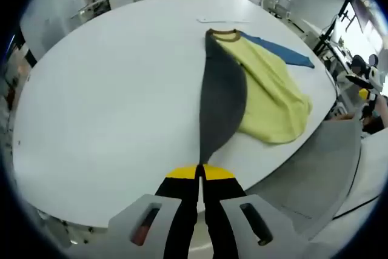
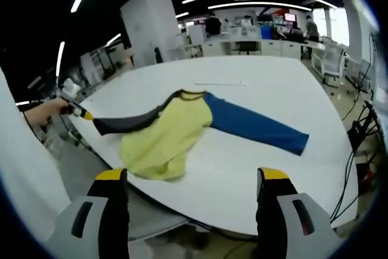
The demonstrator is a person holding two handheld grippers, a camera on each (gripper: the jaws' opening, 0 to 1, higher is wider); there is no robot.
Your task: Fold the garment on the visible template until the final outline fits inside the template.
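Observation:
A long-sleeved garment lies on the white table [image 1: 109,89]: yellow body [image 1: 273,92] [image 2: 163,134], brown collar [image 1: 225,33], one dark grey sleeve [image 1: 221,98] [image 2: 130,122] and one blue sleeve [image 2: 254,127] [image 1: 285,53]. My left gripper [image 1: 200,173] is shut on the cuff of the grey sleeve, which is pulled out straight from the body toward it. In the right gripper view that gripper [image 2: 82,113] shows at the left table edge, held by a hand. My right gripper [image 2: 193,180] stands open above the table's near edge, apart from the cloth. The blue sleeve lies stretched out flat.
A thin pale strip [image 2: 219,83] lies on the table beyond the collar. Office chairs [image 2: 330,59], desks and cabinets stand around the table, with people in the background. Cables [image 2: 357,150] hang off the table's right side. A person's grey clothing [image 1: 321,168] shows beside the table edge.

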